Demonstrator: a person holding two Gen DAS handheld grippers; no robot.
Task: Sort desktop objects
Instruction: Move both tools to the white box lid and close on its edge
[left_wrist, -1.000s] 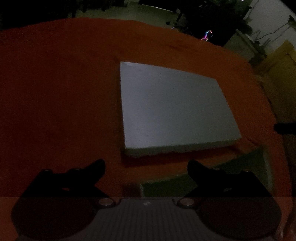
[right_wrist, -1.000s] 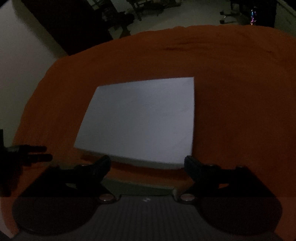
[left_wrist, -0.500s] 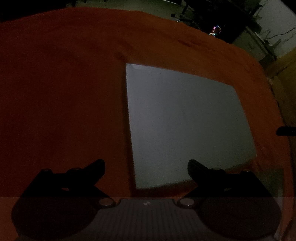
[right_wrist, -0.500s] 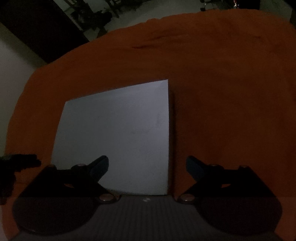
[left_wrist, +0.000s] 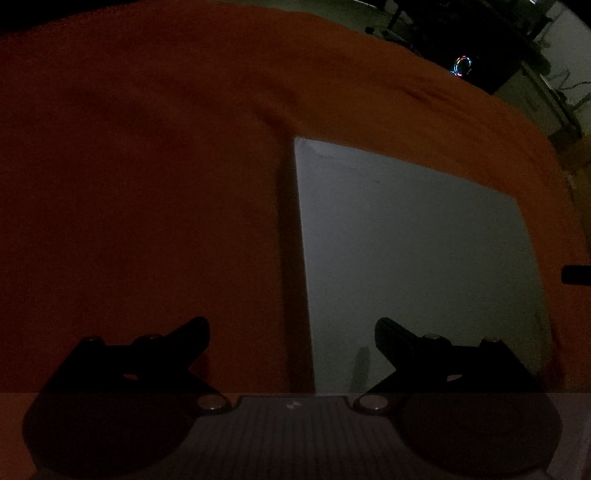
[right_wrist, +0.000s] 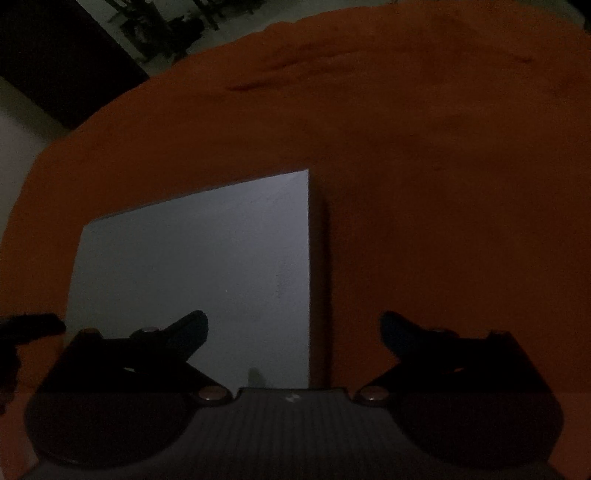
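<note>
Left wrist view, dim light: left gripper (left_wrist: 291, 330) spread wide, fingers (left_wrist: 192, 332) far apart, nothing pinched between them. Below the gap, the left edge of a flat white board (left_wrist: 413, 258), lying flat on the orange cloth (left_wrist: 140, 192). Left finger over bare cloth, right finger over the board's near left part; contact with either surface not readable in this darkness. Board occupying the right half of the view, its far left corner slightly dented, a dark shadow strip along its left edge. Far right, a dark finger tip (left_wrist: 576, 275) poking in at the frame edge, level with the board's right side. Beyond the cloth, a dark room with a small ring of coloured lights (left_wrist: 463, 66).

Right wrist view: right gripper (right_wrist: 293, 326) opening, already very wide, nothing gripped. Same board (right_wrist: 192, 273) under the left finger, its straight right edge running down between the two fingers (right_wrist: 397, 328); right finger over bare orange cloth (right_wrist: 443, 184). Touch between pads and board not discernible. Far left, the dark tip of the other gripper (right_wrist: 33, 326) beside the board's left edge. Creases in the cloth toward the far side.
</note>
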